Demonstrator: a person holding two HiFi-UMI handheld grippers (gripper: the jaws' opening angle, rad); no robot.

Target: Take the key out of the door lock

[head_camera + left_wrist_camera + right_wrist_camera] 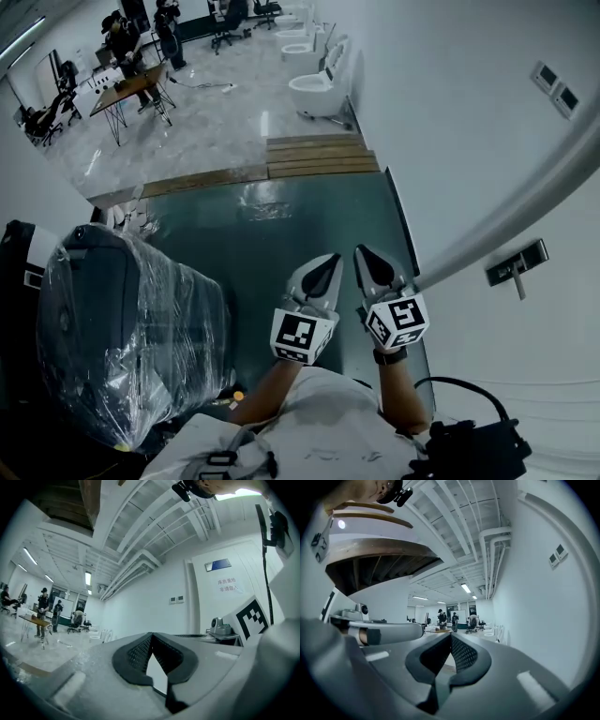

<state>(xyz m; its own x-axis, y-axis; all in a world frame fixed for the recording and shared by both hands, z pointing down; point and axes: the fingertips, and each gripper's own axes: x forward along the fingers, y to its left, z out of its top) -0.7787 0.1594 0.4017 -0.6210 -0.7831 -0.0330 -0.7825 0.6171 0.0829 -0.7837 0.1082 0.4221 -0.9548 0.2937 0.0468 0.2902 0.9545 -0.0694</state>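
L gripper [322, 272] and R gripper [375, 267] are held side by side, low in the head view, over a dark green floor [272, 244]. Tips point fwd and the marker cubes face the person. In the L gripper view the jaws are together w/ nothing btwn them; the pads meet at the tip. Same in the R gripper view: jaws closed, empty.

The door lock [516, 264] is a small dark plate on the white door [525, 366], to the right of the R gripper and apart from both grippers. A thin piece [521, 287] hangs from the plate; too small to tell if it's the key or a handle. Neither gripper touches it.

At left, just beside the person, there's a bulky dark object wrapped in clear plastic film [112, 319]. Beyond the green floor lie wooden planks [319, 155], then pale glossy floor w/ a row of white toilets [314, 89] along the right wall. Wall switches [555, 89] are high up on that wall. People [141, 42] stand far back in the room.
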